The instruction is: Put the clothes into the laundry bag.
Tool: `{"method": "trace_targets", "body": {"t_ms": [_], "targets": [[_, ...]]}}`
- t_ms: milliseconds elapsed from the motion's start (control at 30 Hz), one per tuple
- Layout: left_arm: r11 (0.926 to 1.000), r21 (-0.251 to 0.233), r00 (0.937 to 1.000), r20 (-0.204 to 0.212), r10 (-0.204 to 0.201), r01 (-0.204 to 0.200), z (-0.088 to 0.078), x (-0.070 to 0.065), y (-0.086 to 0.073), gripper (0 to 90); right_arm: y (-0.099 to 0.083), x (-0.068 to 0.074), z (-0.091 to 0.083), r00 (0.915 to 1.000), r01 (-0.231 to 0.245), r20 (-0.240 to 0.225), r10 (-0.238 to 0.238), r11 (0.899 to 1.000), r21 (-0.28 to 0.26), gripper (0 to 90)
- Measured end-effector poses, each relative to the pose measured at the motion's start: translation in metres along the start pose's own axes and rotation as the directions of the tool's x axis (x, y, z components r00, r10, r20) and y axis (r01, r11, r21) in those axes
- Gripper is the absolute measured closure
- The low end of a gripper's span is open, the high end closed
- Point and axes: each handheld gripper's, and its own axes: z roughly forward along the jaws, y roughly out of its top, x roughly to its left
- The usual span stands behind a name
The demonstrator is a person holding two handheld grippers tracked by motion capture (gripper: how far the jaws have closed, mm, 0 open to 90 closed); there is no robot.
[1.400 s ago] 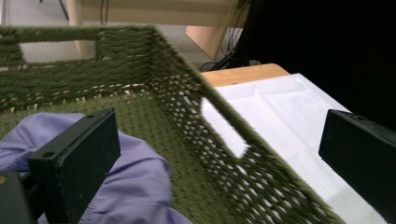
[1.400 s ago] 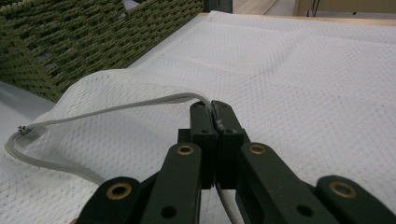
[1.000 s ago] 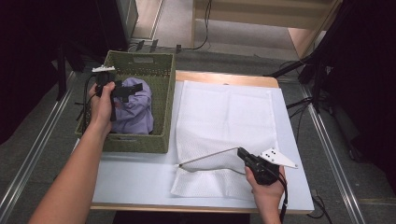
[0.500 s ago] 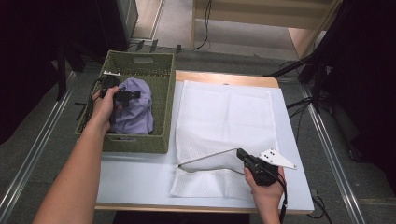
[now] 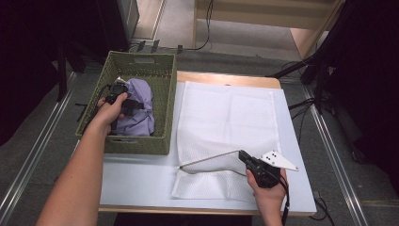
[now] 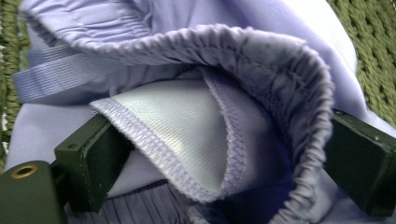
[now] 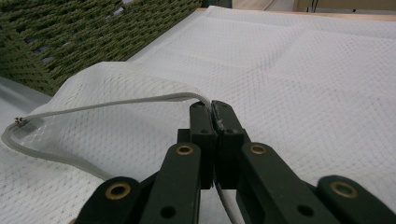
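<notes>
Left gripper (image 5: 123, 100): lowered into the green woven basket (image 5: 162, 141); its fingers (image 6: 95, 154) are spread wide, have just been opening, and the gathered hem of the lilac garment (image 6: 196, 135) is seen between them, not clamped.
Lilac garment: bunched inside the basket, at the counter's (image 5: 141, 181) left end.
Right gripper (image 7: 212, 135): fingers pressed together on the raised edge of the white mesh bag (image 5: 226, 117).
White mesh bag: spread flat on the counter, just right of the basket.

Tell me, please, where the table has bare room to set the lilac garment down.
Bare white tabletop lies between the green woven basket and the near edge, left of the white mesh bag. A narrow strip runs along the bag's right side. The bag's near corner is crowded by the right tool.
</notes>
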Motion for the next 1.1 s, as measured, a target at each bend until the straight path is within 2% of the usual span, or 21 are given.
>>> {"method": "trace_targets", "body": {"t_ms": [133, 233, 400, 467, 600, 733, 800, 867, 967, 1067, 1100], "targets": [[0.9999, 0.003, 0.9999, -0.012, 0.012, -0.012, 0.001, 0.0, 0.0, 7.9, 0.0, 0.001, 0.001, 1.0, -0.003, 0.0, 0.003, 1.0, 0.005, 89.0], [0.9988, 0.009, 0.9985, -0.025, 0.048, -0.048, 0.001, -0.001, -0.001, 8.0, 0.0, 0.002, 0.001, 1.0, 0.003, -0.002, -0.003, 1.0, 0.006, 89.0], [0.9993, 0.009, 0.9992, -0.015, 0.037, -0.037, 0.0, 0.0, 0.0, 8.9, 0.0, 0.001, 0.001, 1.0, 0.001, -0.002, -0.001, 1.0, 0.007, 89.0], [0.9986, 0.019, 0.9982, -0.031, 0.051, -0.05, 0.0, -0.001, -0.001, 9.6, 0.0, 0.001, 0.001, 1.0, 0.001, -0.003, -0.001, 1.0, 0.008, 89.0], [0.9946, 0.033, 0.9915, -0.083, 0.101, -0.098, 0.0, -0.006, -0.002, 19.0, -0.001, 0.002, 0.001, 1.0, 0.007, -0.003, -0.007, 1.0, 0.006, 89.0], [0.9951, 0.03, 0.9914, -0.089, 0.096, -0.094, -0.002, -0.007, -0.003, 26.1, -0.001, 0.002, 0.002, 1.0, 0.005, -0.005, -0.004, 1.0, 0.009, 88.9], [0.9953, 0.031, 0.9903, -0.102, 0.094, -0.091, -0.004, -0.007, -0.002, 35.7, -0.001, 0.003, 0.002, 1.0, 0.004, -0.006, -0.003, 1.0, 0.012, 88.9], [0.9948, 0.036, 0.9904, -0.097, 0.098, -0.095, -0.007, -0.006, -0.002, 44.2, -0.001, 0.003, 0.003, 1.0, 0.006, -0.005, -0.006, 1.0, 0.013, 88.9], [0.9912, 0.048, 0.9899, -0.064, 0.126, -0.123, -0.011, -0.006, 0.0, 58.1, -0.001, 0.003, 0.003, 1.0, 0.004, -0.003, -0.004, 1.0, 0.014, 88.9], [0.9952, 0.054, 0.9966, -0.01, 0.082, -0.082, -0.015, -0.002, 0.002, 67.8, -0.001, 0.002, 0.004, 1.0, 0.005, -0.004, -0.005, 1.0, 0.013, 88.9], [0.9962, 0.052, 0.9971, 0.036, 0.067, -0.069, -0.015, -0.002, 0.003, 69.3, -0.001, 0.002, 0.004, 1.0, 0.002, -0.003, -0.002, 1.0, 0.014, 88.9]]}}
